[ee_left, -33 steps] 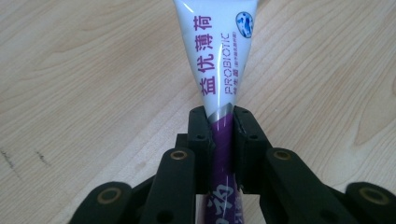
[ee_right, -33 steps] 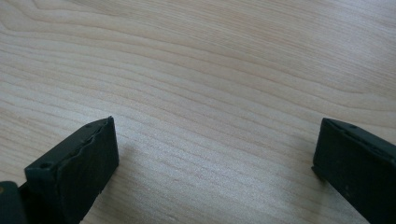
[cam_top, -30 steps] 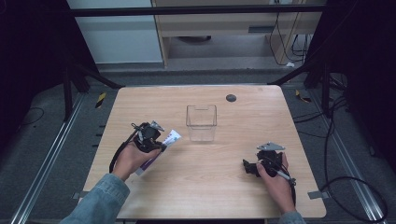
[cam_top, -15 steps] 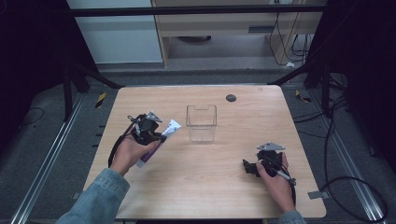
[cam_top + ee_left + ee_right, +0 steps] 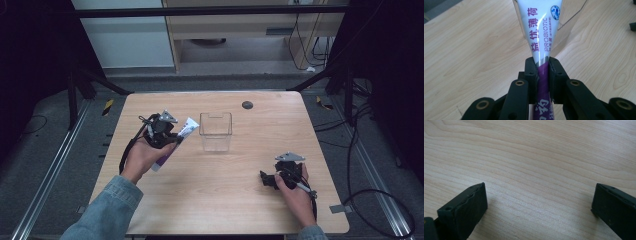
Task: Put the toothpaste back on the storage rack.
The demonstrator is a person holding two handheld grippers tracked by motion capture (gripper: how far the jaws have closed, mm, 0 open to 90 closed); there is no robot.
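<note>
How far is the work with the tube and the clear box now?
Done: the left tool is shut on the white and purple tube, which is off the table. In hand: the tube's flat end points toward the clear box, beside it. Left: probably getting the tube into the box. The right tool rests open on the table.

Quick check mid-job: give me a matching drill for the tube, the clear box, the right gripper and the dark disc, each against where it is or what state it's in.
Things:
1. toothpaste tube
2. clear box
3. right gripper
4. dark disc

States or places:
A. jaws apart over bare wood
B. near the table's far edge
C. clamped in the left gripper
D. standing empty at mid-table

Pairs: 1-C, 2-D, 3-A, 4-B
</note>
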